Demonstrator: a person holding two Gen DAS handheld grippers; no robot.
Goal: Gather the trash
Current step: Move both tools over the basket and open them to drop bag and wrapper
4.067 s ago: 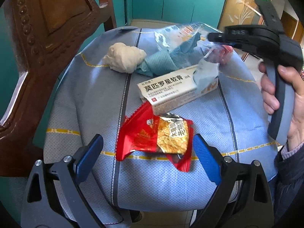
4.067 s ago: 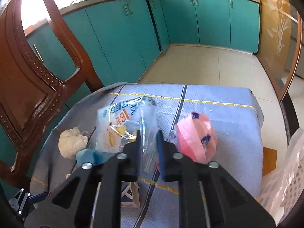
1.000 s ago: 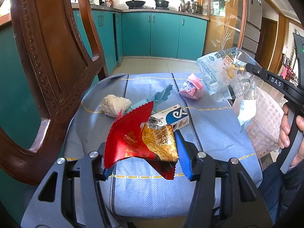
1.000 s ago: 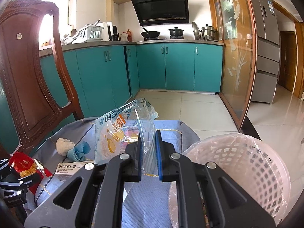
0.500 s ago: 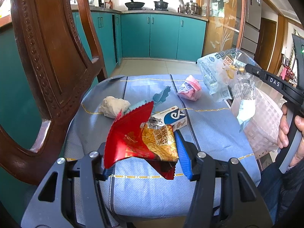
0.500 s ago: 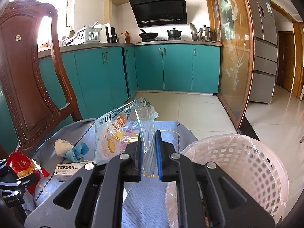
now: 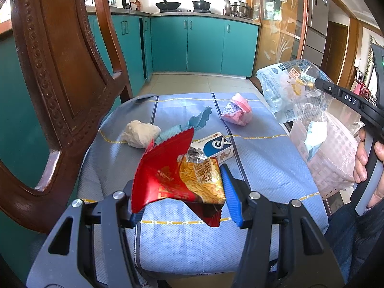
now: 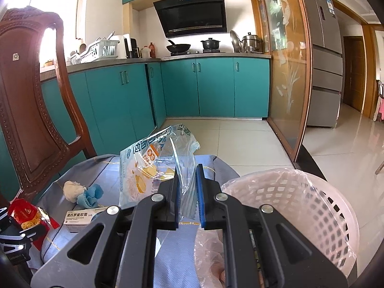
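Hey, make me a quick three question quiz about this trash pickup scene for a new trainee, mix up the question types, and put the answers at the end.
1. True or false: the left gripper is shut on the red snack wrapper.
2. Multiple choice: what does the right gripper hold? A) the pink wrapper B) the clear plastic bag C) the ointment box
3. Fill in: the white basket is lined with a ____ bag.

Key: 1 true; 2 B; 3 plastic.
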